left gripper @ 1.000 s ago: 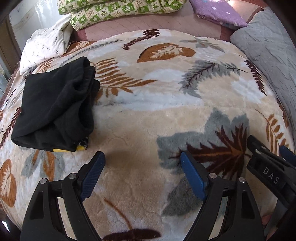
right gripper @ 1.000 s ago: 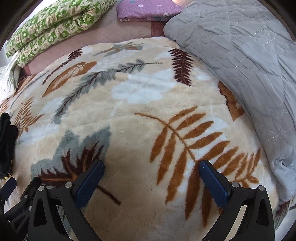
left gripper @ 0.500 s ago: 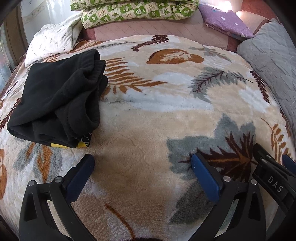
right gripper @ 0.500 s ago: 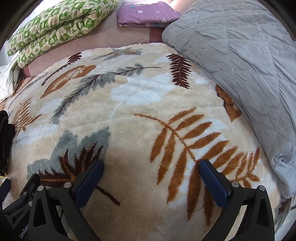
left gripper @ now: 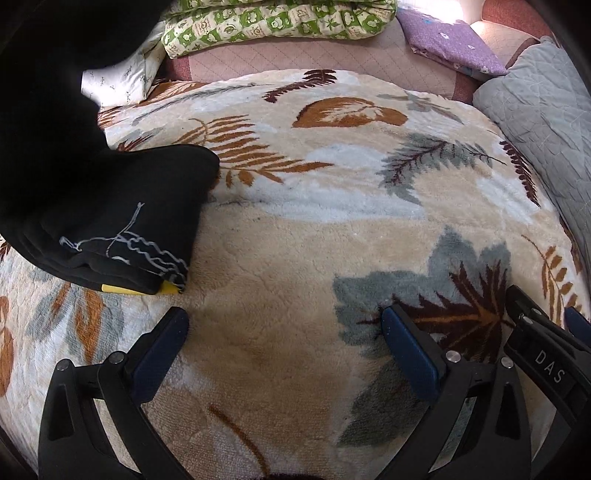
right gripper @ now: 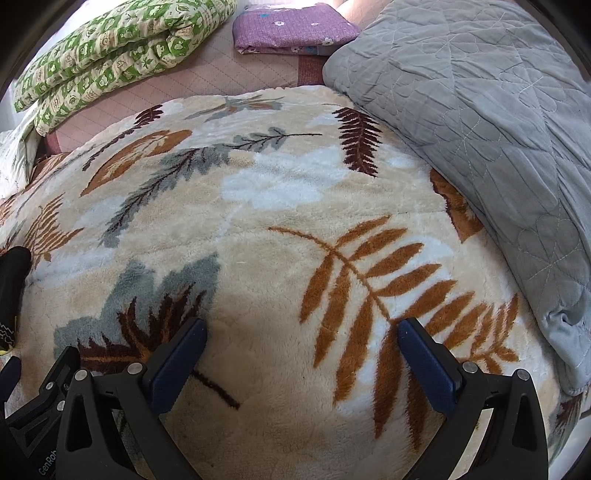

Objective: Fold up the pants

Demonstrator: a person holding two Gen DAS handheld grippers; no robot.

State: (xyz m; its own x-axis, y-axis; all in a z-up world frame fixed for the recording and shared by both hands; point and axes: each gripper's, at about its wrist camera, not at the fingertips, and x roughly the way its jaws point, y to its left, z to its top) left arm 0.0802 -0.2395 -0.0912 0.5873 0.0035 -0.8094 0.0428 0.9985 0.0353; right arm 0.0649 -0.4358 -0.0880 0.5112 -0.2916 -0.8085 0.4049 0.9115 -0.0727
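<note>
Black pants (left gripper: 103, 214) lie bunched on the leaf-print blanket (left gripper: 314, 229) at the left in the left wrist view, with a white print and a yellow patch at the near edge. Only a black sliver of the pants (right gripper: 13, 280) shows at the left edge of the right wrist view. My left gripper (left gripper: 284, 325) is open and empty, low over the blanket just right of and in front of the pants. My right gripper (right gripper: 301, 336) is open and empty over bare blanket, to the right of the left one.
A grey quilted cover (right gripper: 480, 129) lies along the right side. A green patterned quilt (right gripper: 118, 55) and a folded purple cloth (right gripper: 291, 29) sit at the back. A white pillow (left gripper: 118, 79) is at the back left. The right gripper's body (left gripper: 546, 365) shows in the left view.
My left gripper has moved forward and left toward the pants, which now loom larger and reach the frame's left edge. The right gripper has barely moved. Both stay open.
</note>
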